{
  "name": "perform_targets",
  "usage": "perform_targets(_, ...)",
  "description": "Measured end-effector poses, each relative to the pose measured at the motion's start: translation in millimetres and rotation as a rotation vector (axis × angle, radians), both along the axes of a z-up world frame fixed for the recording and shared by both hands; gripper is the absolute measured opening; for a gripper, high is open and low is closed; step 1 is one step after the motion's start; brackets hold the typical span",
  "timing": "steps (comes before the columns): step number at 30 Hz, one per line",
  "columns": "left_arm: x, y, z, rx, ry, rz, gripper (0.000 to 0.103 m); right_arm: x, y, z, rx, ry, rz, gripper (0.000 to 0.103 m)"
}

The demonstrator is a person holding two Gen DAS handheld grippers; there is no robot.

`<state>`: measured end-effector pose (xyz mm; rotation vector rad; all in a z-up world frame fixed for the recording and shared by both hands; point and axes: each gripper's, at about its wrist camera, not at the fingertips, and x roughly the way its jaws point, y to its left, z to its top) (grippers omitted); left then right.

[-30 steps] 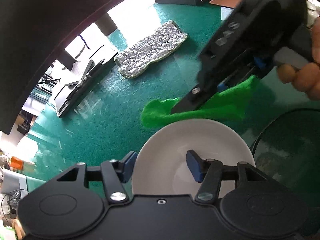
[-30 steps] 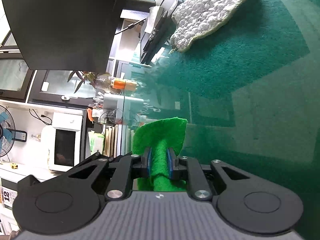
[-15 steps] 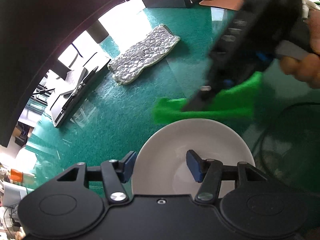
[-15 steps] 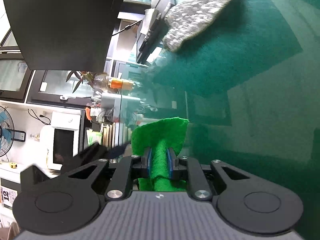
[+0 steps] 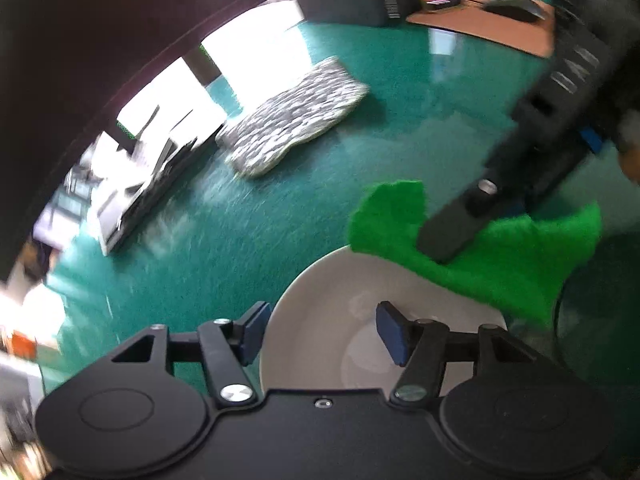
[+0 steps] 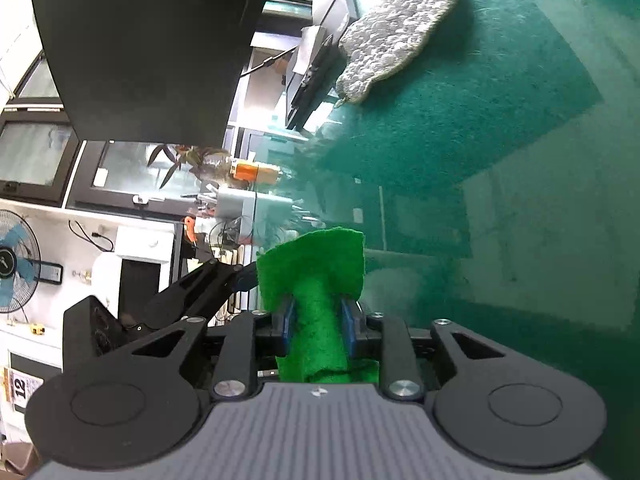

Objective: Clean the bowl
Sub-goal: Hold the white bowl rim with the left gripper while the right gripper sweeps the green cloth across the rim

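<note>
A round, white, glossy ceramic bowl (image 5: 372, 320) sits low in the left wrist view, above a teal-green counter (image 5: 260, 220). The left gripper (image 5: 320, 330) straddles the bowl's near rim, one blue pad outside the wall and one inside. The pads stand fairly wide apart, and the pictures do not settle whether they press the rim or merely bracket it.

The right gripper (image 6: 316, 326) is clamped tight on a bright green fuzzy cleaning cloth (image 6: 316, 276), its two blue pads nearly together with a fold of cloth squeezed between them. In the left wrist view, that cloth (image 5: 500, 256) drapes over the bowl's far rim, with the right gripper's black finger lying on top of it.

The step in hand looks like wiping the bowl. To do it well, the cloth should press flat against the inside wall and sweep around the curve, while the other side holds the bowl steady so it does not slide or tip. The tight pinch should keep, or the cloth may slip free.

A grey quilted mat (image 5: 292, 116) lies well apart on the counter.
</note>
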<state>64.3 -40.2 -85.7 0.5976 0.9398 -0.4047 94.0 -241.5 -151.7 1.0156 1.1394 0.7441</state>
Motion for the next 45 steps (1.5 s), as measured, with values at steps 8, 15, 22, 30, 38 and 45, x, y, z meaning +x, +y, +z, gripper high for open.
perform_targets(8, -9, 18, 5, -0.031, 0.072, 0.299, 0.053, -9, -5, -4, 0.012, 0.011, -0.04, 0.025)
perform_targets(15, -13, 9, -2, 0.064, 0.033, 0.148, 0.035, -11, -6, 2, -0.019, -0.009, -0.045, 0.025)
perform_targets(22, -11, 1, -8, 0.11, 0.006, 0.063, 0.036, 19, 18, 14, -0.114, -0.099, -0.005, 0.026)
perform_targets(30, -6, -2, -9, 0.114, 0.002, 0.06, 0.036, 14, 23, 25, -0.212, -0.194, 0.07, 0.027)
perform_targets(38, -5, -5, -9, 0.126, -0.011, 0.034, 0.036, -17, 6, 28, -0.2, -0.173, 0.084, 0.027)
perform_targets(45, -10, -6, -10, 0.142, -0.028, 0.023, 0.036, 17, 27, 23, -0.22, -0.189, 0.067, 0.028)
